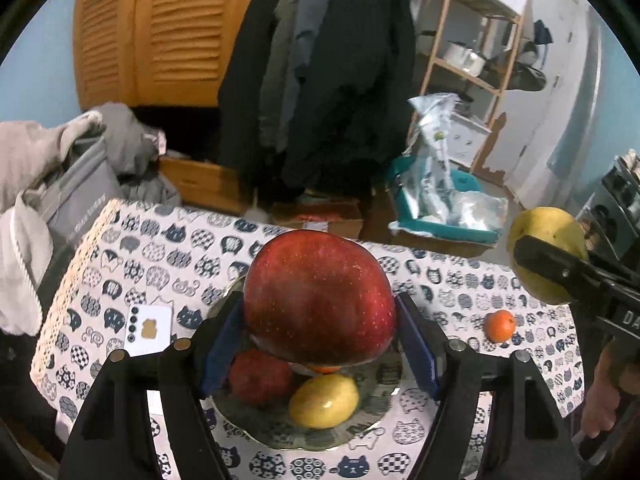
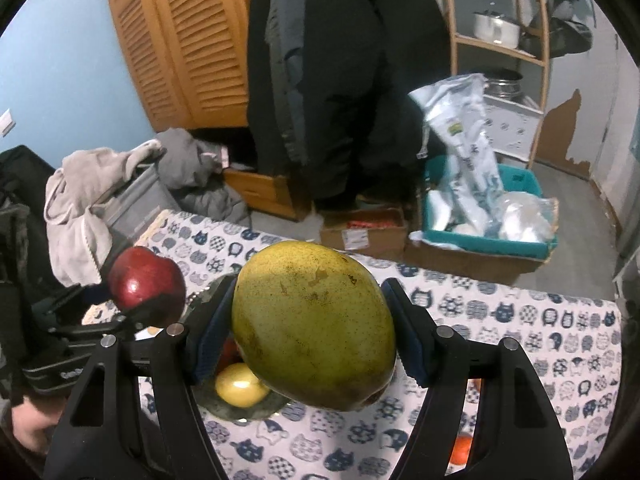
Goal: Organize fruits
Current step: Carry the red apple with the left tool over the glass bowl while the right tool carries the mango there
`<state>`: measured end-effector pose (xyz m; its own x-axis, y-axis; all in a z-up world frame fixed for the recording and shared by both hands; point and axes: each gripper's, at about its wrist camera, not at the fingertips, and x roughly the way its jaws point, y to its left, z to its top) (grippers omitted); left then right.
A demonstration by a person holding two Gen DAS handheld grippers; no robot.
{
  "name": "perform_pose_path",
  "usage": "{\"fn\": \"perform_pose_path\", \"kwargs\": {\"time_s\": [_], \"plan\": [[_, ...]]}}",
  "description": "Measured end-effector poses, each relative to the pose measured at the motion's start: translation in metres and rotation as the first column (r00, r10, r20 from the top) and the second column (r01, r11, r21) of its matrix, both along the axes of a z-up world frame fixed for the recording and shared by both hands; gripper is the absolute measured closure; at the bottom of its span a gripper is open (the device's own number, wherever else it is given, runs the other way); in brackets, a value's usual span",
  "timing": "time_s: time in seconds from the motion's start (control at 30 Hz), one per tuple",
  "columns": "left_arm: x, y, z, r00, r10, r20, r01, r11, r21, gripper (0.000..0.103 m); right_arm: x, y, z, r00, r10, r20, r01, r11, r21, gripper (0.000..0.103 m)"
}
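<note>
Both tongs are loaded, the left gripper (image 1: 320,344) clamping a large red apple (image 1: 320,296) mid-frame above the round glass plate (image 1: 256,424), the right gripper (image 2: 308,336) clamping a yellow-green mango (image 2: 314,324), so lowering each fruit onto the plate likely comes next.

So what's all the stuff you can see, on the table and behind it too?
apple: 1, dark red, in left gripper above plate
mango: 1, yellow-green, in right gripper
plate: 1, greyish, on tablecloth, holding a yellow fruit, a red one
small orange fruit: 1, on tablecloth, right of plate
tablecloth: 1, white with cats
white card: 1, left of plate
teal bin: 1, floor behind
left gripper: black, blue pads
right gripper: black, blue pads
</note>
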<state>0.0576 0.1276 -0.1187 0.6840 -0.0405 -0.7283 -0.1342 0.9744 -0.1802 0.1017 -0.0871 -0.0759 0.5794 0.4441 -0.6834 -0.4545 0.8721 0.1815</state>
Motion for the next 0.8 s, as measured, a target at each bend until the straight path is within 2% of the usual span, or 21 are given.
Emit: {"fn": "perform_pose_path", "kwargs": {"time_s": [0.4,0.8], "plan": [[0.019,0.029,-0.039,0.995,0.033,-0.09,-0.034,0.999,-0.009,0.027,0.025,0.051,-0.034,0.995,0.05,-0.083,-0.05,0.999,0.001,0.031],[0.048,0.033,-0.099,0.973,0.017,-0.232,-0.03,0.998,-0.051,0.027,0.054,0.071,-0.091,0.978,0.042,-0.204,-0.048,0.998,-0.027,0.031]]}}
